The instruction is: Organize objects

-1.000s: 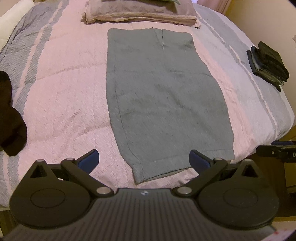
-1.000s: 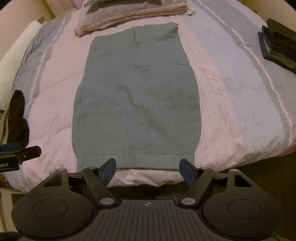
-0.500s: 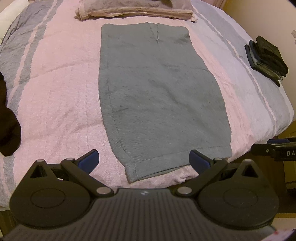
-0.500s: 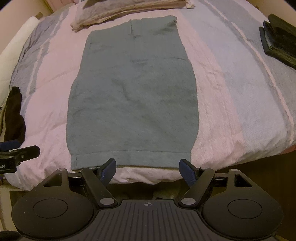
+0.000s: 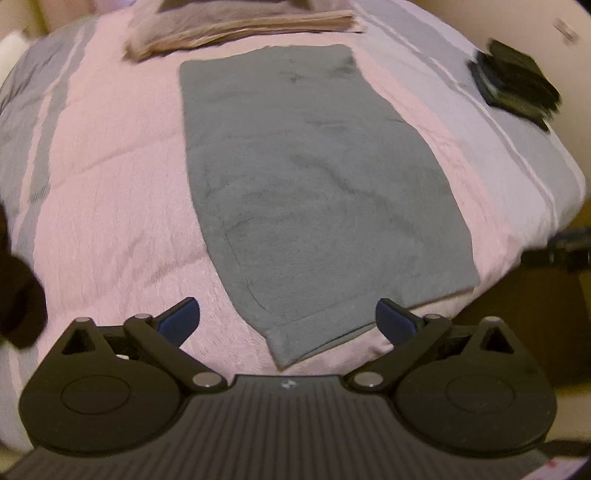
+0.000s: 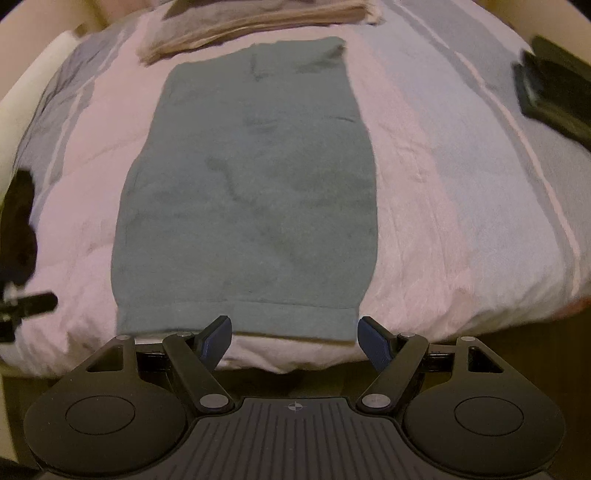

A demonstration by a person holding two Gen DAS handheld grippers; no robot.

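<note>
Grey towel (image 5: 310, 192) lies flat on the bed (image 5: 110, 206), long axis running from the near edge straight back toward the folded beige stack (image 5: 243, 26) at the far end — so the short hemmed end is the one facing both grippers. Left gripper (image 5: 288, 317) has its jaws spread wide, nothing between them; the towel's near-left corner sits between the blue fingertips (image 5: 181, 317) and just ahead of them, not touching as far as I can tell. Right gripper (image 6: 293, 334) is likewise spread and empty, hovering at the near edge of the bed with the hem (image 6: 236, 317) directly in front; its right fingertip is just beside the towel's near-right corner. In the right view the hem runs square across the jaws; in the left view it runs at a slant, falling toward the left, so the left approach is skewed. Each gripper is nearer its own corner — neither has a clear advantage. My read: next step is a two-corner pinch on the near hem, then fold away along the long axis toward the far end. Dark folded items (image 5: 517, 85) sit at the right edge, a black garment (image 5: 18, 295) at the left edge, both well apart from the towel.
</note>
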